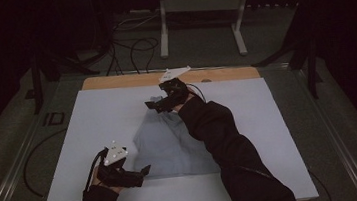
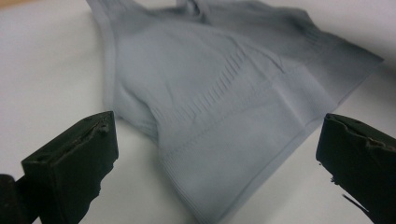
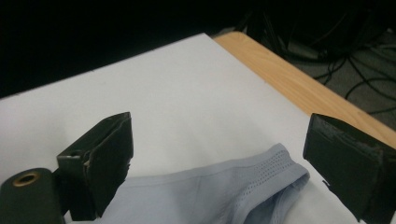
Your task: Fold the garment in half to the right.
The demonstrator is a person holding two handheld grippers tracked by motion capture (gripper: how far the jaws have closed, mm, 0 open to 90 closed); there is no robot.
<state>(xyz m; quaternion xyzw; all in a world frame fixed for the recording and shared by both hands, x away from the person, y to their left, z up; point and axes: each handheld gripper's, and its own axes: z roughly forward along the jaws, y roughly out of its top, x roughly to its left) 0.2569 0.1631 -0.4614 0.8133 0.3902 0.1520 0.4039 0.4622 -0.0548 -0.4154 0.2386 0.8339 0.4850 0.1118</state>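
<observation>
A pale grey-blue knit garment lies spread on the white sheet in the middle of the table. My left gripper hovers open at the garment's near left corner; in the left gripper view its ribbed hem lies between and beyond the two black jaws, which stand wide apart. My right gripper is at the garment's far end, open, with a strap end lying between its jaws. The right sleeve covers the garment's right side.
The wooden table edge runs along the far side, beyond the sheet. Cables and a white metal stand sit on the dark floor behind. Bare white sheet extends left and right of the garment.
</observation>
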